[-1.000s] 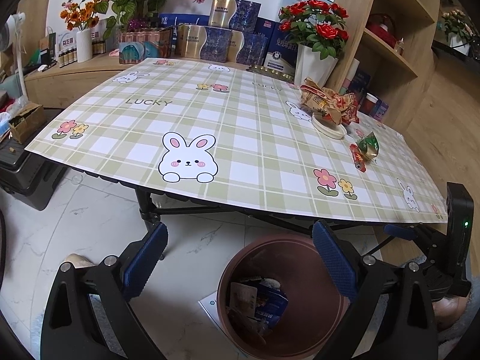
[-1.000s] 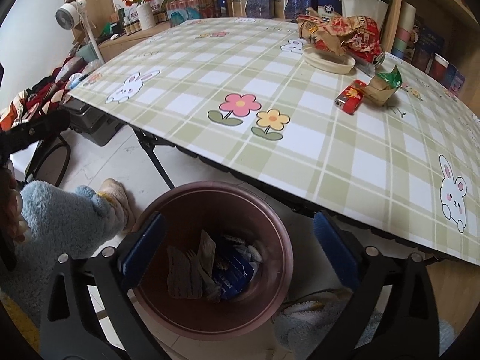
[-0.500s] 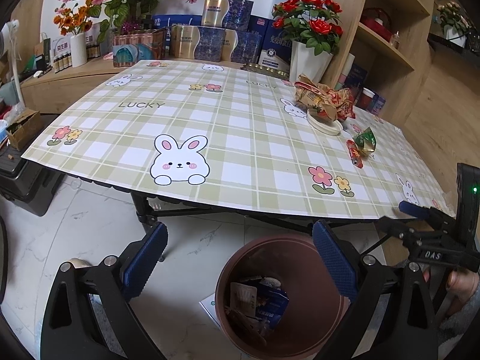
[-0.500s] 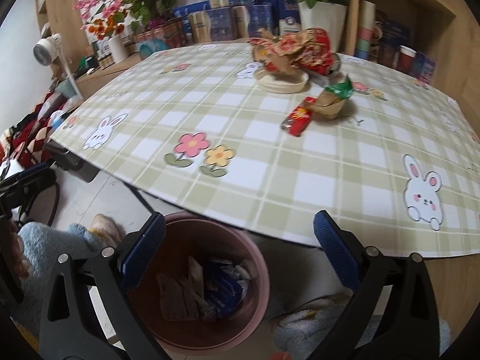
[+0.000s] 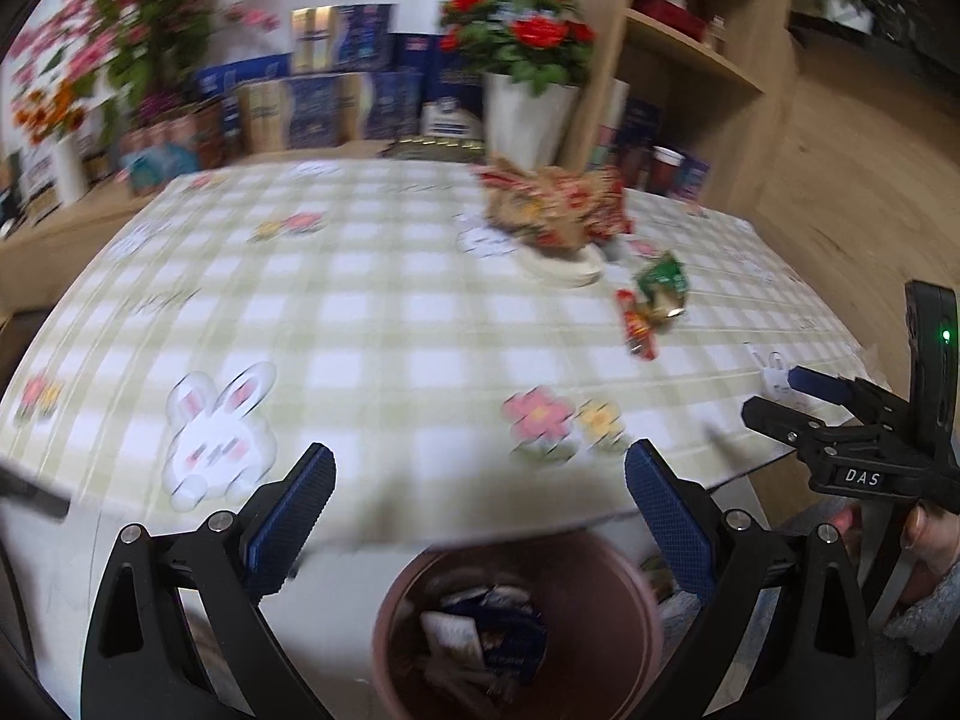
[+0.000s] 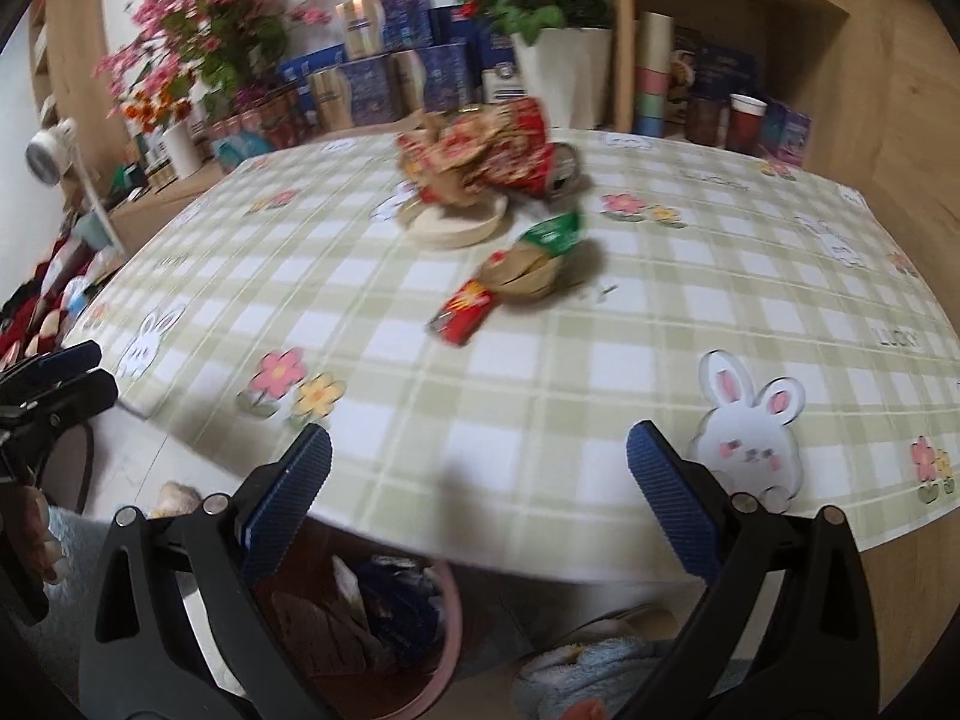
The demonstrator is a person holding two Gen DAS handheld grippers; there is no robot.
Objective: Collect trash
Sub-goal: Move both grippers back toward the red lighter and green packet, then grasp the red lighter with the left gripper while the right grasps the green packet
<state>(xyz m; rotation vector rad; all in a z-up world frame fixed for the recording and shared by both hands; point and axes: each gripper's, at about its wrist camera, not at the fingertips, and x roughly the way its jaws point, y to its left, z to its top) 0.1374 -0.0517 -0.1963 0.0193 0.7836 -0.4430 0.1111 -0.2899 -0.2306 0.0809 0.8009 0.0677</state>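
- Left claw (image 5: 477, 498): released, blue pads wide apart, nothing between them. It hangs over the near edge of the surface (image 5: 372, 324), above the bin (image 5: 606, 576).
- Right claw (image 6: 477, 480): released too, pads wide apart and empty, over the near edge of the checked cloth. It also shows at the right edge of the left view, a hand (image 5: 927, 546) under it.
- Bin: brownish-pink, round, on the floor partly under the surface edge. Wrappers (image 5: 480, 636) already inside, white and dark blue; also seen in the right view (image 6: 384, 606).
- Trash on the surface: a red packet (image 6: 465, 309) lies flat, touching a crumpled tan-and-green wrapper (image 6: 537, 264) just behind it. Both well ahead of the right claw, toward the middle of the cloth.
- Further back: a heap of red-and-tan wrappers (image 6: 480, 159) sits on a shallow cream dish (image 6: 456, 228).
- Behind the surface: white pot of red flowers (image 6: 561, 69), blue and gold boxes (image 6: 384, 78), wooden shelf (image 5: 690, 54).
- Both views are motion-blurred; small print unreadable.
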